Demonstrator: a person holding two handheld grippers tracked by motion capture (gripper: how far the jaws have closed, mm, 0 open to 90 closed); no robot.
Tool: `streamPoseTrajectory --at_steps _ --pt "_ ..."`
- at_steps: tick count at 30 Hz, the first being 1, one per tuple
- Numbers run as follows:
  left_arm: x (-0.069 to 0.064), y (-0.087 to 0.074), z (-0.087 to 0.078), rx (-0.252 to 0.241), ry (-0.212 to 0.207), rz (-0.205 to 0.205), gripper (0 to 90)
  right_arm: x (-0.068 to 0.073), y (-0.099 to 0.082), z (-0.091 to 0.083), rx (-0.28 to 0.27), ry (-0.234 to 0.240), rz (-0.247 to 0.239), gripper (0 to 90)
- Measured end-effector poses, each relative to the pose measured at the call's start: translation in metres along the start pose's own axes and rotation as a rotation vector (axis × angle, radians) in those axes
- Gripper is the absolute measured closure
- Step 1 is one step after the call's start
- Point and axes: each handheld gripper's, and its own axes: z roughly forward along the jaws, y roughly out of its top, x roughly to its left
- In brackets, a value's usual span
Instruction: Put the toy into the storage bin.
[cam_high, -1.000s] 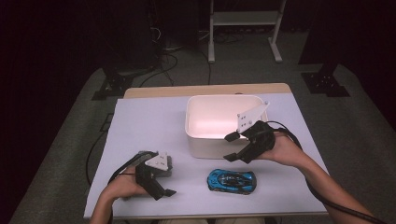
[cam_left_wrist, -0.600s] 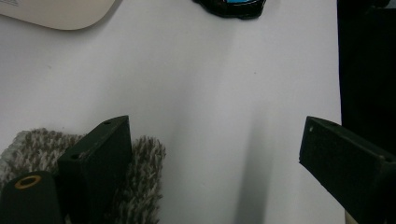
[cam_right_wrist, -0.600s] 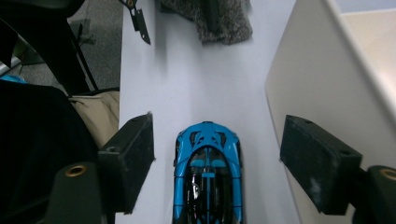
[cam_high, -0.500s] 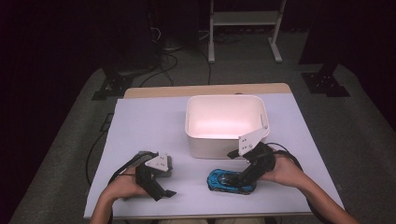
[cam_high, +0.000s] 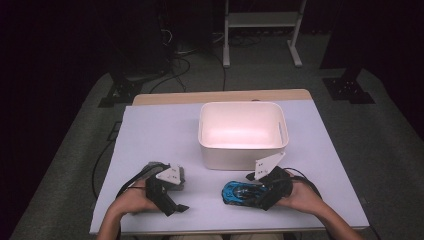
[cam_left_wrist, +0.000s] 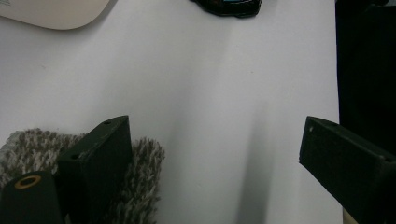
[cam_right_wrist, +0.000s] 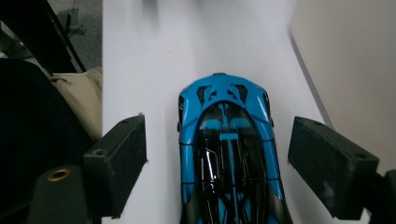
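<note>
Right gripper view: blue toy car (cam_right_wrist: 229, 149) lies mid-frame on white counter (cam_right_wrist: 154, 56), btwn jaws of right hand-held gripper (cam_right_wrist: 217, 170), which have just been opening wide, pads not touching. Left hand-held gripper (cam_left_wrist: 212, 154) wide too, lower left of high view, by grey cloth (cam_left_wrist: 140, 182).

black tools (cam_high: 260, 192), grey plates, cables

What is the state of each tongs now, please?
Left tongs: open, holding nothing, beside a grey cloth.
Right tongs: open around the blue toy car, have just been opening, not gripping.
</note>
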Motion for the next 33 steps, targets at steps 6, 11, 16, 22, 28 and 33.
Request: streamPoseTrajectory --at_steps 6,11,16,22,28,33 --pt "0.001 -0.001 0.001 0.003 -0.003 0.005 8.8 -0.005 -0.009 0.010 0.018 -0.009 0.011 17.3" --pt "0.001 0.000 0.000 0.003 -0.004 0.004 8.8 -0.006 -0.012 0.016 0.027 -0.023 0.013 16.1" --pt "0.000 -0.001 0.001 0.012 -0.008 0.007 8.8 -0.007 -0.013 0.024 0.042 -0.024 0.003 15.9" --pt "0.000 0.000 0.000 0.006 -0.008 0.006 8.8 -0.007 -0.013 0.027 0.049 -0.025 0.001 15.8" --pt "0.000 0.000 0.001 0.010 -0.012 0.008 8.8 -0.008 -0.015 0.032 0.067 -0.022 0.000 15.7" --pt "0.000 0.000 0.001 0.010 -0.013 0.009 8.8 -0.007 -0.017 0.035 0.070 -0.024 -0.008 15.7"
